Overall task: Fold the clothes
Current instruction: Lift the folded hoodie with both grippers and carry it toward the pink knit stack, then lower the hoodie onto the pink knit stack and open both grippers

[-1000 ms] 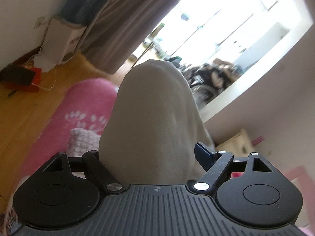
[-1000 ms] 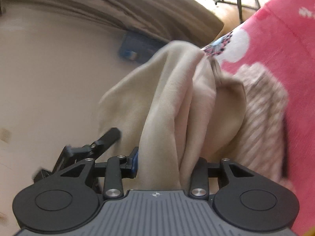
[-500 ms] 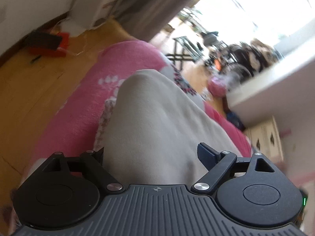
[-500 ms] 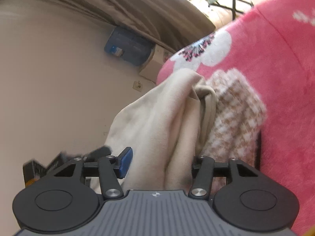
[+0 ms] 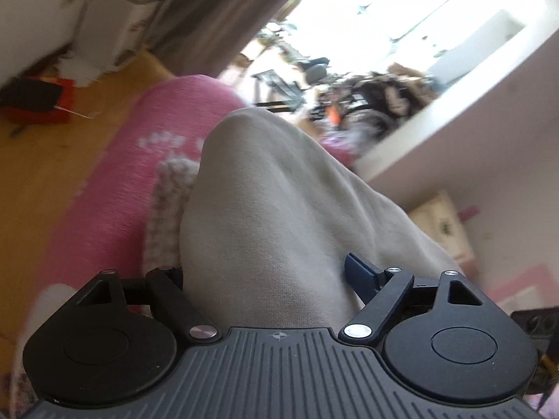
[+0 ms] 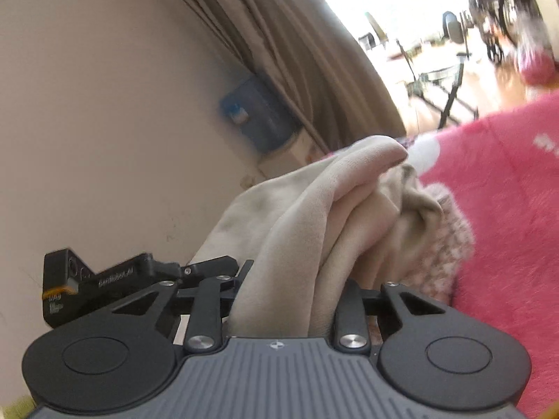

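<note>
Here both grippers' jaws, just closing, pinch the beige garment point(image 5: 279, 209): left point(image 5: 269, 279) wide, right point(image 6: 286, 300) narrow.

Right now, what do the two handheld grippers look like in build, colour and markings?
Both are alike: a ribbed grey body, two round black discs, black link arms with silver rivets. The left gripper shows a blue finger. Seen from the right gripper, the left one's side carries white lettering and a yellow band.

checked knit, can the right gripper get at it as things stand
Probably not yet. The right gripper has the beige garment bunched between its fingers, and that cloth drapes over part of the checked knit on the pink blanket.
</note>
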Available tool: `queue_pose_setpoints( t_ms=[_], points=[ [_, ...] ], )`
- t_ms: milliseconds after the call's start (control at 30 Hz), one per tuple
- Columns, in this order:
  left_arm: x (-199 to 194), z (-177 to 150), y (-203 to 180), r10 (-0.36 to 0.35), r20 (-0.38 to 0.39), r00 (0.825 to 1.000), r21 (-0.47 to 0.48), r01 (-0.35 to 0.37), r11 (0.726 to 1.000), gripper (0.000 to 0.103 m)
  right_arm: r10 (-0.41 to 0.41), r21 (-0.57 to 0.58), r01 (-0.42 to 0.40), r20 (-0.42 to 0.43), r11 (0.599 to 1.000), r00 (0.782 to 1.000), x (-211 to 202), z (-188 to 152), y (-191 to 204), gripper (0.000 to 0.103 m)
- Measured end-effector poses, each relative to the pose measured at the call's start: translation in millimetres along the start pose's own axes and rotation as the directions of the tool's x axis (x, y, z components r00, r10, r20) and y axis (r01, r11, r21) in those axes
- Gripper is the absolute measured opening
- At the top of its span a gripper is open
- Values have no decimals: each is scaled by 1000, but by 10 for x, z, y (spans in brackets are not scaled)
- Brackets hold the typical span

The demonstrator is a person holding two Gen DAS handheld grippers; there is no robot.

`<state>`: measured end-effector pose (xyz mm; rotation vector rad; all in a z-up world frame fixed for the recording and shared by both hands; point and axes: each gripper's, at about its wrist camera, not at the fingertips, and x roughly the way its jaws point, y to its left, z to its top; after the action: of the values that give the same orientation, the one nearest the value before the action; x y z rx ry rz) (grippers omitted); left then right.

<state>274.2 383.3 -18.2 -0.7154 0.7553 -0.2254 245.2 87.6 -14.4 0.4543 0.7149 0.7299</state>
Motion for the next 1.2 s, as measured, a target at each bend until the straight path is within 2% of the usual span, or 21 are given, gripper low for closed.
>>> queue_pose_setpoints(
  t_ms=[33,100,167,233,300,333,367,433,467,500,567,633,700,767,833,867,933,1000,1067,1167,1200],
  points=[
    [19,-5,-2,-14,-4,1000,-1,14,1000,80,-10,12,10,-1,1000,1000,1,-22,-54,32],
    [94,8,-47,2,-19,1000,6,-1,1000,80,-16,84,19,-47,996,999,136,-20,-263,42],
    [199,51,-86,64,-44,997,5,-63,998,81,57,215,-36,-91,976,994,225,33,-536,44],
    [229,75,-122,101,-56,993,9,-101,995,81,154,351,-107,-108,930,982,182,105,-754,50],
    [146,60,-155,124,-54,991,33,-122,992,82,218,420,-159,-94,894,971,12,204,-945,63],
    [73,51,-190,142,-42,989,56,-139,989,84,216,422,-163,-79,892,973,-115,271,-1030,66],
    [-17,32,-203,156,-24,987,73,-154,985,84,191,411,-153,-52,899,980,-282,355,-1117,75],
    [-272,-16,-210,159,24,987,68,-161,985,84,113,368,-115,26,923,993,-612,523,-1262,75],
    [-404,-40,-210,148,60,987,62,-152,986,84,72,333,-91,68,938,995,-747,610,-1285,70],
    [-550,-72,-225,142,110,984,58,-148,987,84,38,287,-65,99,956,994,-835,701,-1259,60],
    [-797,-144,-301,107,203,973,81,-125,989,84,13,158,-35,136,987,991,-864,858,-1034,51],
    [-869,-222,-425,82,218,973,128,-111,986,83,6,-29,-3,130,1000,991,-735,913,-651,43],
    [-763,-336,-571,130,183,975,228,-171,958,82,-12,-197,30,93,980,996,-468,820,-324,40],
    [-606,-484,-671,203,138,969,323,-238,916,79,-42,-323,53,40,945,998,-137,692,-99,38],
    [-473,-663,-718,275,150,950,399,-312,862,79,-175,-408,144,-39,902,984,301,511,-126,36],
    [-471,-704,-695,276,165,947,403,-320,857,79,-245,-443,191,-67,876,967,473,413,-171,34],
    [-480,-729,-621,271,178,946,385,-320,865,81,-275,-452,210,-82,867,958,615,333,-230,34],
    [-476,-693,-554,266,163,950,361,-308,880,82,-275,-439,213,-83,873,958,603,364,-200,34],
    [-487,-687,-531,275,162,948,354,-315,881,83,-226,-396,185,-60,900,972,413,436,-158,36],
    [-515,-680,-490,272,154,950,337,-309,889,85,-97,-362,84,-18,928,995,2,399,-46,36],
    [-521,-686,-469,267,154,951,334,-304,892,85,-61,-359,46,-32,932,998,-80,315,-25,36]
  ],
)
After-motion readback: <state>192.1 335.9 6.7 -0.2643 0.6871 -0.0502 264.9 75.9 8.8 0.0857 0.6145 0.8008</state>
